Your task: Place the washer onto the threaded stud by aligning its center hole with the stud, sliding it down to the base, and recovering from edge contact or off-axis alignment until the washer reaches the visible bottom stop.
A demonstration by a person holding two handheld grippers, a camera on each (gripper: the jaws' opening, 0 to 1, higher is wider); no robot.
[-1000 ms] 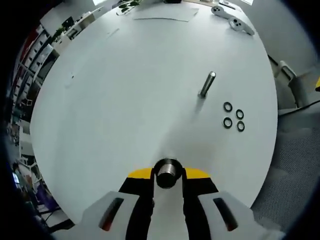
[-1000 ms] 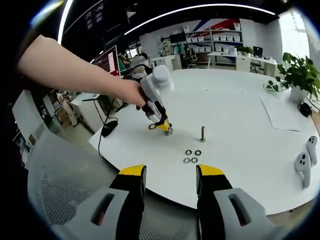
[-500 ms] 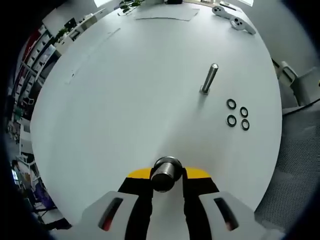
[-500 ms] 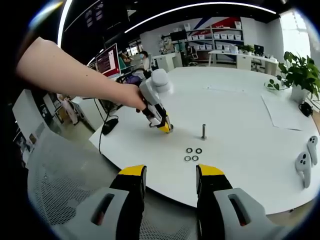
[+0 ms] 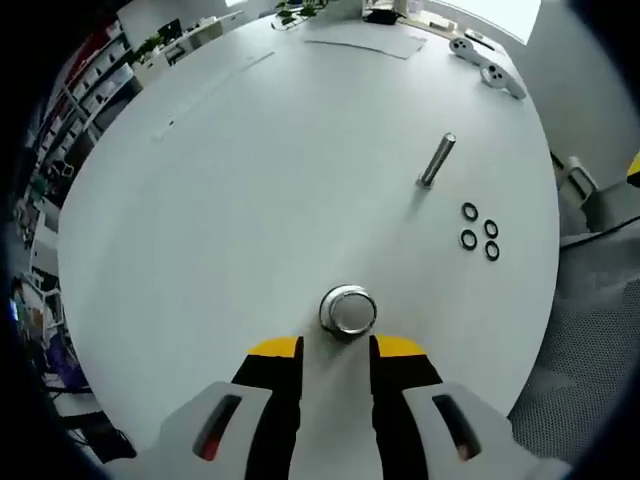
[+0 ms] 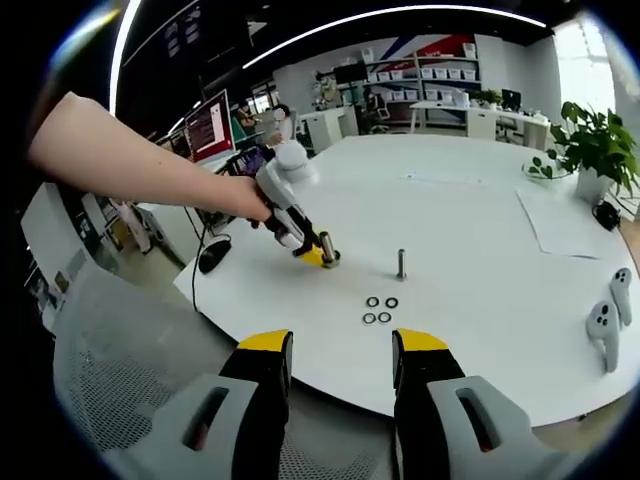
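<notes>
No readable text, labels or numbers spotted anywhere. Monitor [image 6: 212, 125] at room's edge glows red, content too blurred. Papers [image 6: 556, 222] on table [image 6: 480, 230] look blank.

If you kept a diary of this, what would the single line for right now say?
left gripper: open, just behind standing stud | right gripper: open, off the table edge | four washers: untouched on table | second stud: bare

L gripper [image 5: 335, 350]: black jaws, yellow tips, white housing w/ red slots.
</notes>
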